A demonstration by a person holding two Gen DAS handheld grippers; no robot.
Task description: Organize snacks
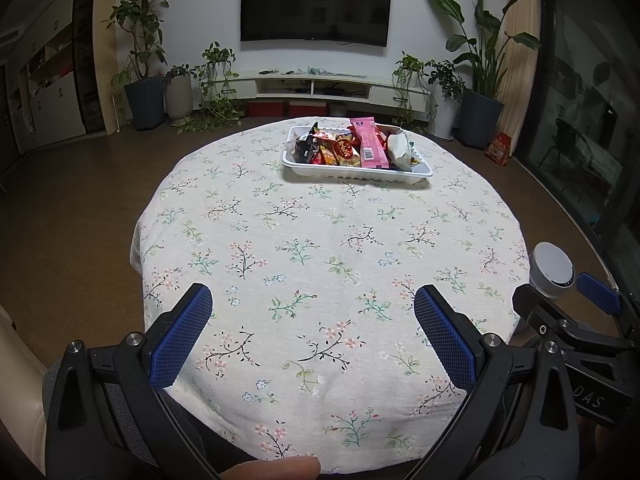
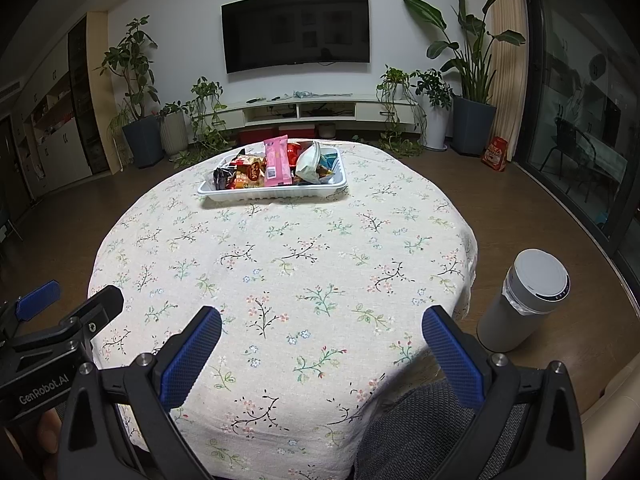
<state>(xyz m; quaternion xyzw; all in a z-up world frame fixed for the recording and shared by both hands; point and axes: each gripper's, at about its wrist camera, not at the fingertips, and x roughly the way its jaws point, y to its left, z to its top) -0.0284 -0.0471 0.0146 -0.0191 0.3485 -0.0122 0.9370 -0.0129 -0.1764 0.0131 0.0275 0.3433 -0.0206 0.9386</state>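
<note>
A white tray point(image 1: 356, 174) sits at the far side of the round table with the floral cloth point(image 1: 320, 260). It holds several snack packets, among them a long pink packet point(image 1: 370, 142), a white bag point(image 1: 400, 148) and red-and-gold packets point(image 1: 346, 150). The tray also shows in the right wrist view point(image 2: 276, 192) with the pink packet point(image 2: 276, 160). My left gripper point(image 1: 312, 300) is open and empty over the near edge of the table. My right gripper point(image 2: 322, 320) is open and empty, also at the near edge, to the right of the left one.
A grey cylindrical bin with a white lid point(image 2: 524, 300) stands on the floor right of the table. Potted plants point(image 2: 468, 80), a TV point(image 2: 296, 30) and a low cabinet point(image 2: 312, 110) line the far wall. A glass door point(image 2: 580, 120) is at the right.
</note>
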